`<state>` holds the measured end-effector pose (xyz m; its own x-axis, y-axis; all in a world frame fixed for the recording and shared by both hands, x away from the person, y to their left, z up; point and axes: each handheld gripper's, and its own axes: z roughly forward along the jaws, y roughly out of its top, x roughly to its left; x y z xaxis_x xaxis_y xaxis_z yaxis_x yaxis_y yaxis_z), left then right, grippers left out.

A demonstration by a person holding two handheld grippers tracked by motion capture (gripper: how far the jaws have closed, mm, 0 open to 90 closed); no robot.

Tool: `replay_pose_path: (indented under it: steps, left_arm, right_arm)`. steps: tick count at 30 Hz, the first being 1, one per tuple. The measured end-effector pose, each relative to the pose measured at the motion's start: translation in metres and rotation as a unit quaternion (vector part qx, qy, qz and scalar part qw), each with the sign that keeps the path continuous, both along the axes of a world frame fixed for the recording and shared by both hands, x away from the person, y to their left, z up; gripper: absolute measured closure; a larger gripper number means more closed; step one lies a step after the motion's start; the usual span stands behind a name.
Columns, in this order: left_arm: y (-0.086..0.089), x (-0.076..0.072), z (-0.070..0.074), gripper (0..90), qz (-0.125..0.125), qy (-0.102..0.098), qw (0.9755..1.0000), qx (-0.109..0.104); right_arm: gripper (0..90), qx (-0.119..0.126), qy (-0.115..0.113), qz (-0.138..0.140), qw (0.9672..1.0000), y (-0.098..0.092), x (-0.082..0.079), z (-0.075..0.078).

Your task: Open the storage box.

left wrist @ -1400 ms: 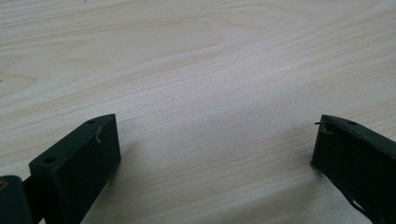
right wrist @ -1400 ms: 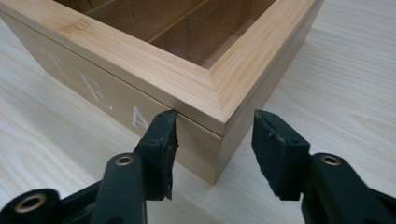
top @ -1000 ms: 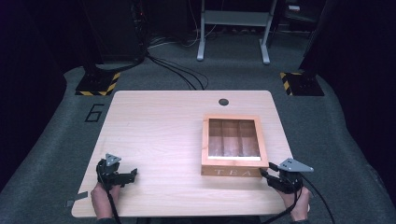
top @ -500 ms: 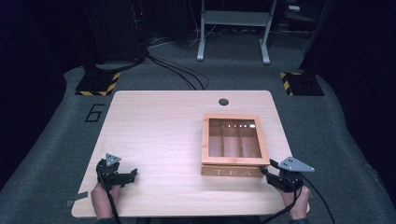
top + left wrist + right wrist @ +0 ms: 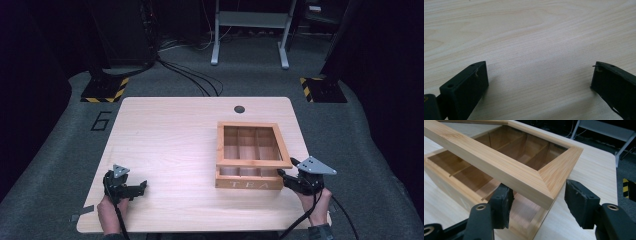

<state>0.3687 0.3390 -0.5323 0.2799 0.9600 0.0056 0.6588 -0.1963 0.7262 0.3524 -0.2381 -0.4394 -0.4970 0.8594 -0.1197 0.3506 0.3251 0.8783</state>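
A wooden tea box marked TEA stands right of centre on the table, its inside split into several compartments. Its framed lid is tilted up at the front, hinged at the back. My right gripper is at the box's front right corner, and its pads close on the raised lid corner. My left gripper rests low over bare wood near the front left. In the left gripper view it is open wide with nothing between its fingers.
The light wooden table has a small black round hole near its far edge. Beyond it lie cables, a metal stand and yellow-black striped bases on grey floor. A hand holds each gripper at the front edge.
The front of the box lid has risen, held at its corner by my right gripper. The left gripper has stayed where it was.
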Motion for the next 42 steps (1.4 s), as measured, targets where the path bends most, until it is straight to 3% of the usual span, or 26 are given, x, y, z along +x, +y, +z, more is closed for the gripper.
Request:
replay_pose_path:
  steps: [22, 39, 42]
  left_arm:
    - [0.000, 0.000, 0.000, 0.8, 0.000, 0.000, 1.0000, 0.000]
    - [0.000, 0.000, 0.000, 0.8, 0.000, 0.000, 1.0000, -0.001]
    - [0.000, 0.000, 0.000, 0.8, 0.000, 0.000, 1.0000, 0.000]
  right_arm:
    - [41.5, 0.011, -0.046, -0.016, 0.9988, 0.004, 0.023, 0.022]
    - [52.8, 0.013, -0.068, -0.028, 0.9972, 0.002, 0.038, 0.033]
    - [54.1, 0.023, -0.068, -0.026, 0.9971, -0.001, 0.041, 0.036]
